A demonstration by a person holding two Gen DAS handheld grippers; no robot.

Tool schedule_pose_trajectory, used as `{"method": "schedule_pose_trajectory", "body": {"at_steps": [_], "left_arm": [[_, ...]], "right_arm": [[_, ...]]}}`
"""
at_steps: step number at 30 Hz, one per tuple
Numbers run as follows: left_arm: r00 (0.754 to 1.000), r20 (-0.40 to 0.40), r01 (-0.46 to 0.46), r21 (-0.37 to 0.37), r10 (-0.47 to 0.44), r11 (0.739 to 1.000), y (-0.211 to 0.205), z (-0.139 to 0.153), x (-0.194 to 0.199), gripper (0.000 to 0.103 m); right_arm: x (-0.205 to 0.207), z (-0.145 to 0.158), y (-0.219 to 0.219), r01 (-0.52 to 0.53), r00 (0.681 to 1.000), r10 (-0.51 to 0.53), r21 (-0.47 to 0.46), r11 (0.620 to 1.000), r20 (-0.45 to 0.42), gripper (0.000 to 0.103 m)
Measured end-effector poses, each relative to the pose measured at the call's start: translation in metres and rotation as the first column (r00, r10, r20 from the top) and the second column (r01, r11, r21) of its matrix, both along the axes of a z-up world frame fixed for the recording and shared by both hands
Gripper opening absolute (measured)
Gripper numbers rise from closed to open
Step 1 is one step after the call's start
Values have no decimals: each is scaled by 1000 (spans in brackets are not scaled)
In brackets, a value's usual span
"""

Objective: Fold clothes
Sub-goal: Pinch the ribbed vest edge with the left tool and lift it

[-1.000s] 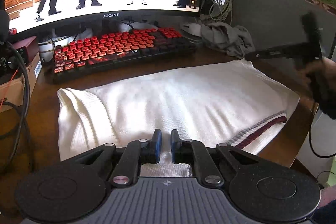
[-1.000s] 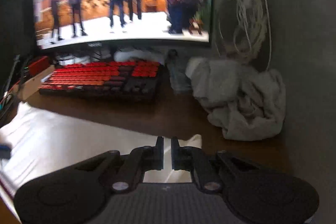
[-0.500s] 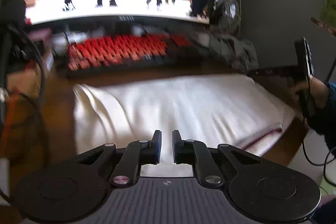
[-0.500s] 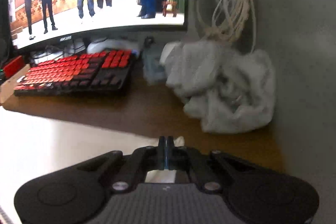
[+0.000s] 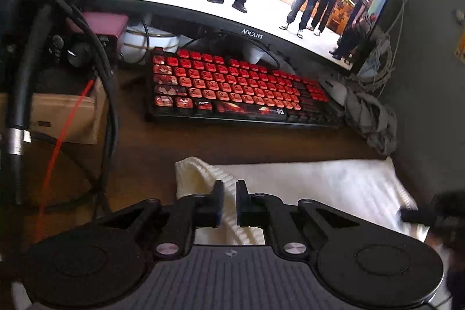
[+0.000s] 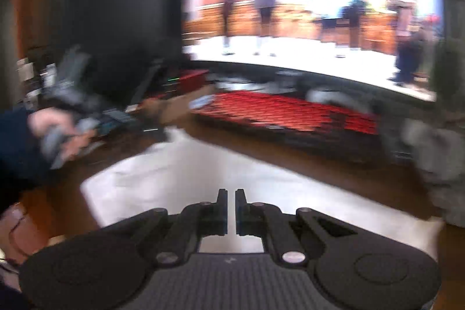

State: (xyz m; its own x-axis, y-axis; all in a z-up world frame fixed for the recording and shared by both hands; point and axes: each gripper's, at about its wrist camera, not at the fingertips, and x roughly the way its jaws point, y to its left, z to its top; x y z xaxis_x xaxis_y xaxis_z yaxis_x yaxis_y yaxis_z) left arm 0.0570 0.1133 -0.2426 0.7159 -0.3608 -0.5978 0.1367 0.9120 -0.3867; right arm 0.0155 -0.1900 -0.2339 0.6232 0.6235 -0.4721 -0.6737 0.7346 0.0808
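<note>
Both grippers swung leftward since earlier | white sweater [image 5: 305, 185] folded, lower centre of frame | left gripper [image 5: 229, 204] and right gripper [image 6: 229, 211] jaws narrowly parted, holding nothing | risk: blurred fast sweep drags fold loose toward keyboard [image 5: 238, 89]

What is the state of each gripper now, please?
Left gripper: slightly open over the white sweater, holding nothing.
Right gripper: slightly open, holding nothing.

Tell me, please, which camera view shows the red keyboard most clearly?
The left wrist view: the keyboard is sharp there, whole from end to end, with single keys distinguishable. In the right wrist view it is only a motion-blurred red band below the monitor.
</note>
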Motion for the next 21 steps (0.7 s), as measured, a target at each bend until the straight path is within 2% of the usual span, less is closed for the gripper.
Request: {"method": "schedule_pose_trajectory", "body": {"at_steps": [3,6,8,10,12,15,17,18,19,21], "left_arm": [[999,-27,-23,-28,22,999,3,-4,10,7],[999,-31,-45,-64,43,997,7,-4,17,14],[998,-28,-50,-80,48,996,9,-4,22,19],[998,-30,-51,-86,49,995,11,-4,27,19],[998,-31,-55,-92,53,994,12,-5,33,19],[997,-35,-78,-143,74,987,20,-11,41,19],[993,-10,-114,-142,114,983,27,-14,44,19],[990,-16,-138,-130,137,982,31,-15,46,18],[987,-21,-160,-119,159,980,34,-16,48,6],[988,-25,-154,-163,152,975,39,-16,48,6]], "right_arm": [[1,-5,35,-80,997,80,0,997,-22,4],[-1,-8,69,-161,987,161,-10,987,-14,4],[-5,-12,88,-177,984,177,-37,984,9,4],[-4,-20,104,-206,978,204,-59,977,-33,4],[-9,-27,109,-210,978,208,-65,976,-24,8],[-12,-30,110,-207,978,206,-58,977,-32,8],[-13,-31,108,-207,978,205,-37,978,-41,8],[-13,-32,106,-204,978,203,-28,979,-45,8],[-16,-33,105,-203,978,202,-24,979,-44,8],[-16,-34,105,-200,979,199,-21,980,-41,8]]}}
